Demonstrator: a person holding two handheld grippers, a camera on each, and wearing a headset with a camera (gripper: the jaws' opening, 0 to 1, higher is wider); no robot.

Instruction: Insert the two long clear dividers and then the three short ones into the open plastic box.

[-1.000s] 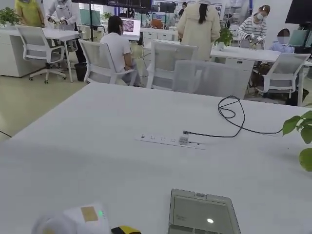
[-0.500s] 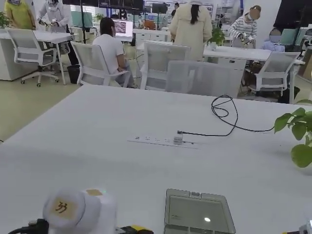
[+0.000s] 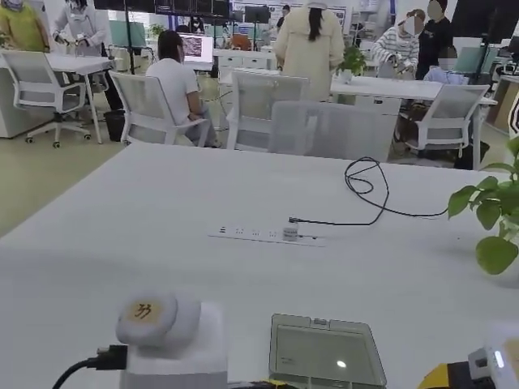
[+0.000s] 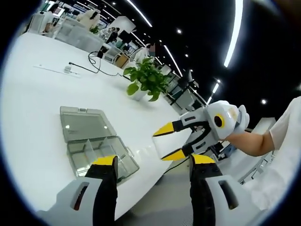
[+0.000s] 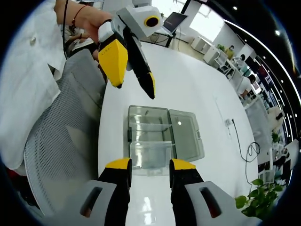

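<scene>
The right gripper [image 5: 150,164] is clamped on a clear divider [image 5: 151,154]. The pane is held across between its two yellow-tipped jaws, close by the right end of the open plastic box [image 5: 141,123]; whether pane and box touch I cannot tell. The left gripper [image 4: 154,160] has its jaws spread wide with nothing between them. In the right gripper view it hangs in the air to the left of the box, tips pointing down toward the table [image 3: 162,211]. The two grippers face each other across the box, well apart. The box sits at the near edge of the table in front of the person, its tray nearest and its lid [image 3: 327,353] folded back flat on the far side. A clear wall seems to cross the inside of the tray, but how many pieces are seated there is too faint to tell. Farther out on the white tabletop lies a flat power strip [image 3: 268,235], and a black cable [image 3: 365,190] runs from it in a loop toward the right. A potted plant [image 3: 491,219] leans in at the right edge. A white mesh chair [image 5: 66,141] stands at the near side beside the person's white sleeve. Beyond the table are more chairs and desks, with several people sitting and standing.
</scene>
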